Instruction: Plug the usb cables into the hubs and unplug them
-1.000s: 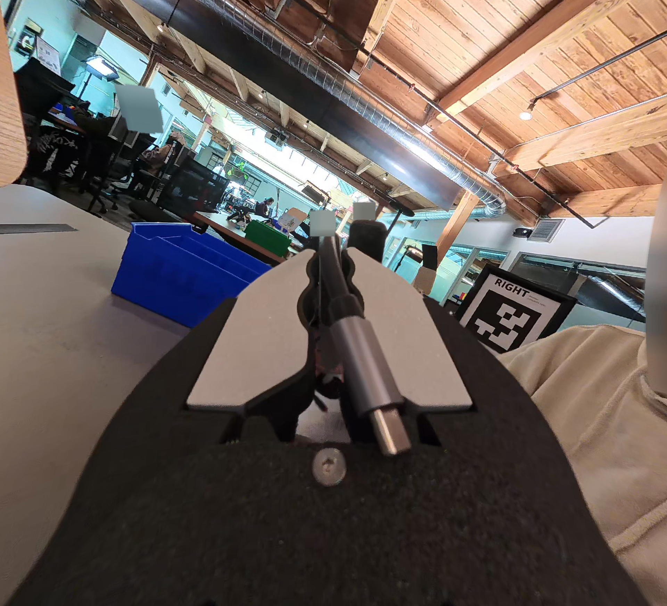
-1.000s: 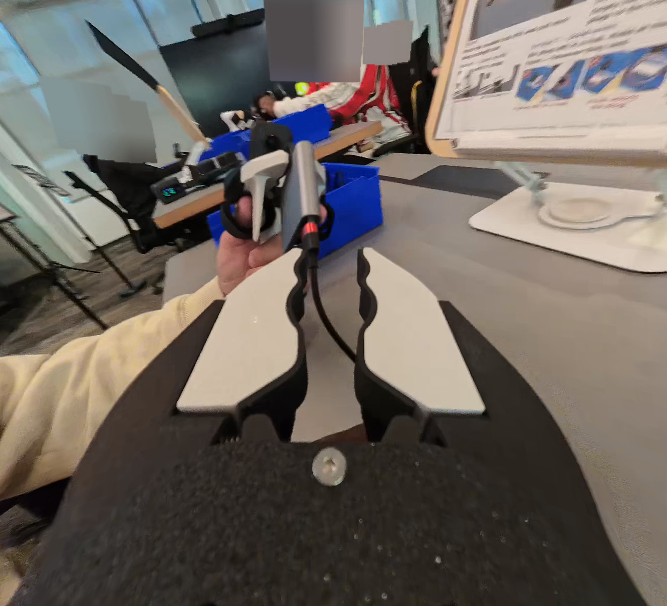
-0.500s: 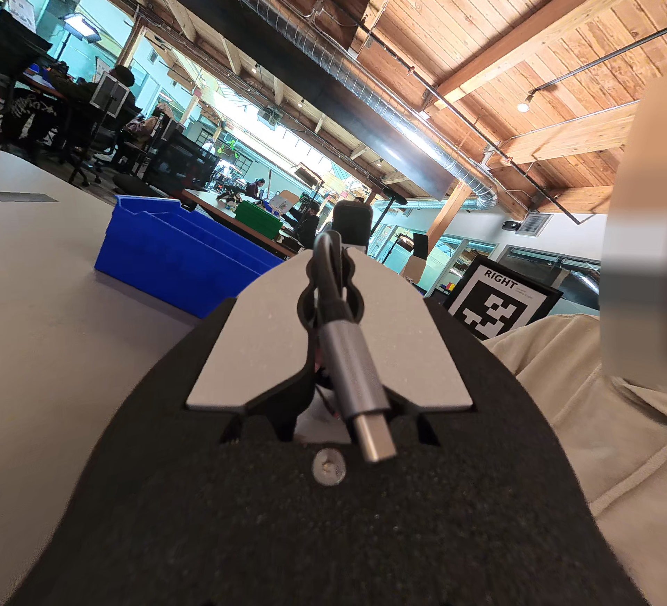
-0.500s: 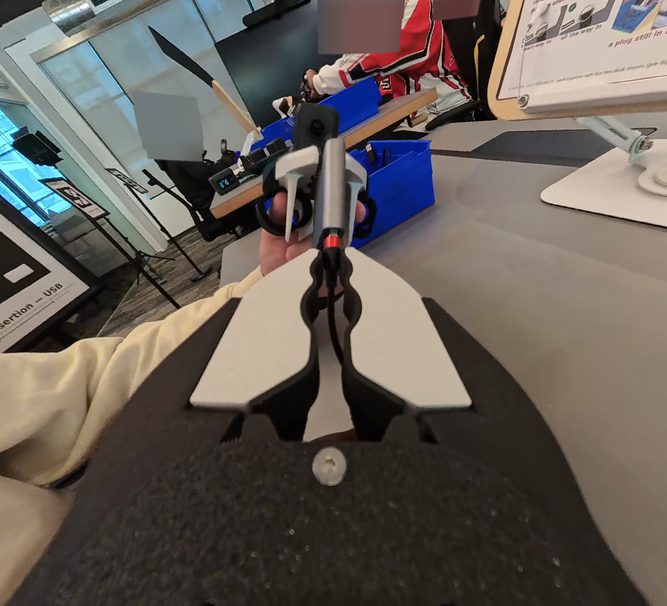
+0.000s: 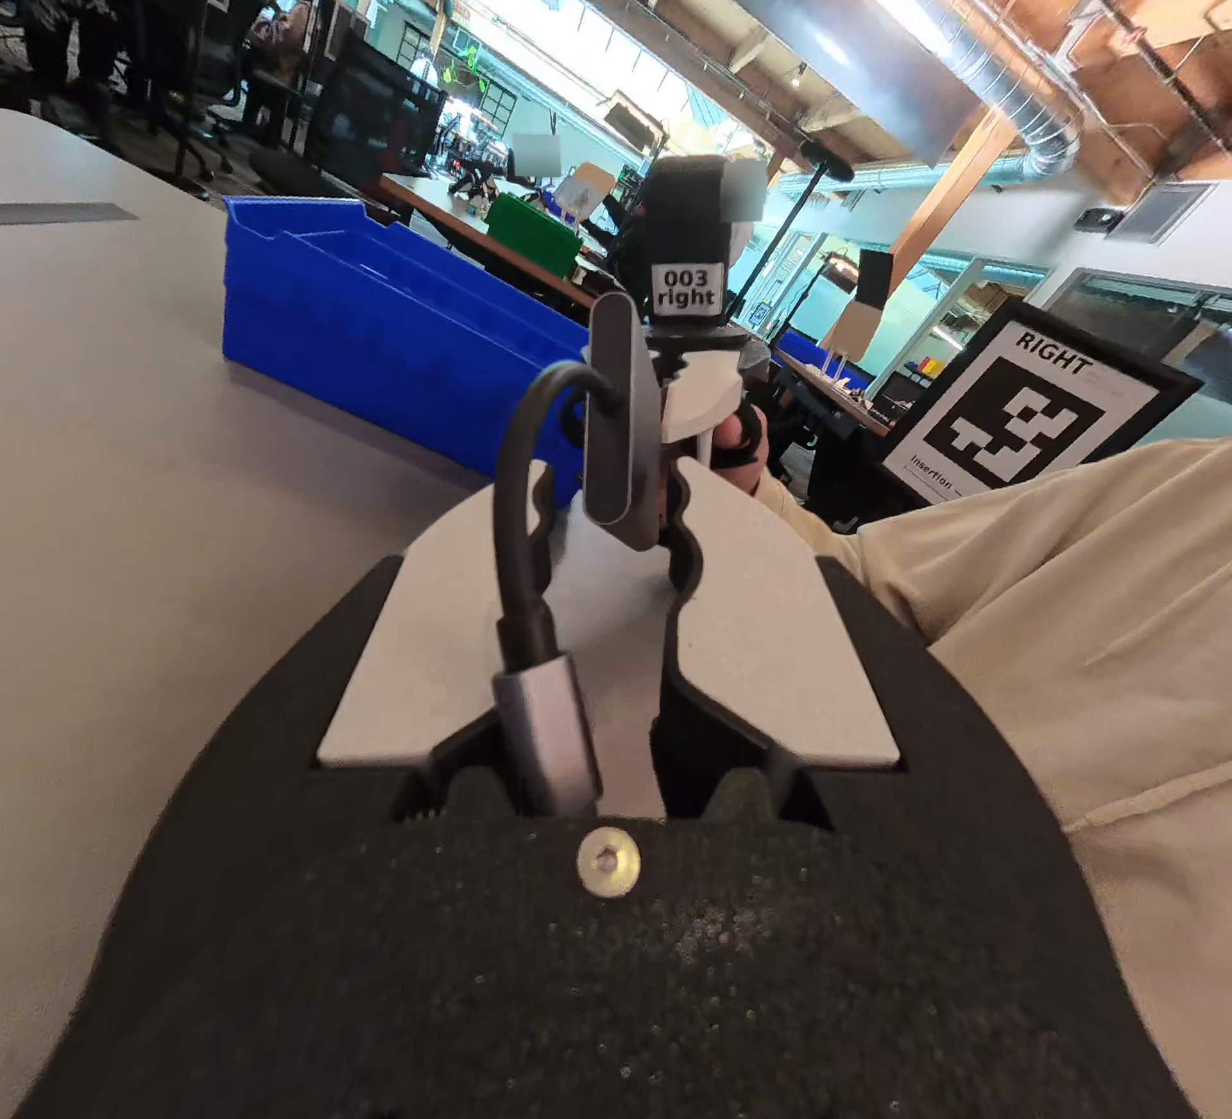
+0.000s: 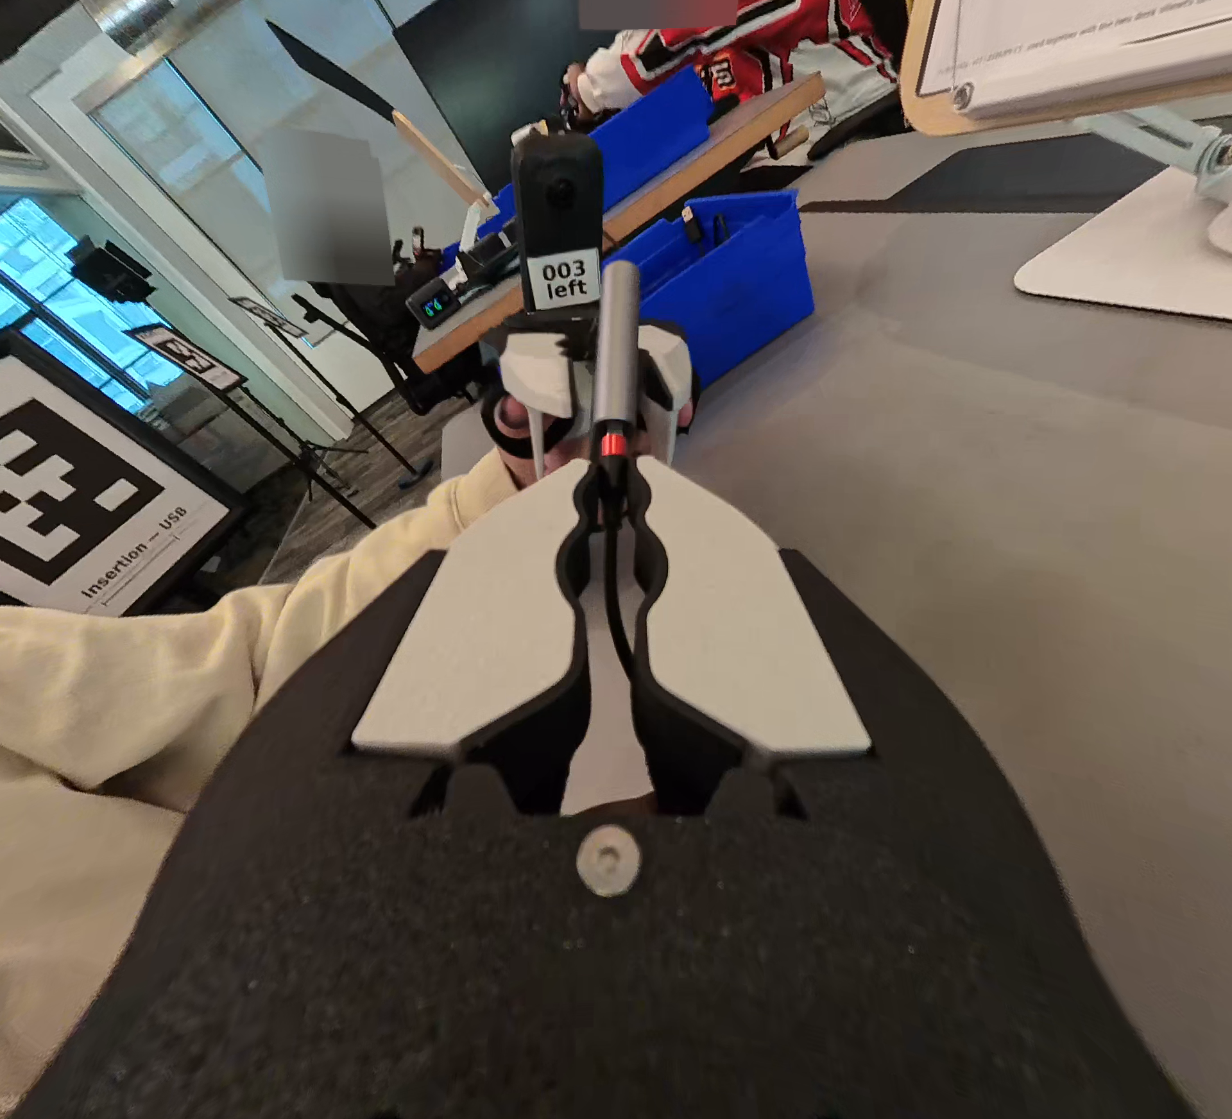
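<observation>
Two tools meet nose to nose above the grey tabletop [image 5: 133, 487], and the grey hub [image 6: 617, 354] stands on the line between them. Its long axis runs straight on from the right tool [image 6: 610, 474], up and away toward the left one.

The right tool is pinched nearly closed on the black cable plug with the red ring [image 6: 612, 446], which enters the hub's near end.

From the other side, the left tool [image 5: 610, 474] has its jaws well apart. The hub sits between the fingertips with clear space on one side, so I would not call it gripped. The hub's own short lead [image 5: 513, 487] curls back, and its silver plug [image 5: 547, 734] lies by the root of one finger.

To my eye, any pull must follow that shared axis. The left tool is the one placed to clamp the hub body first.
</observation>
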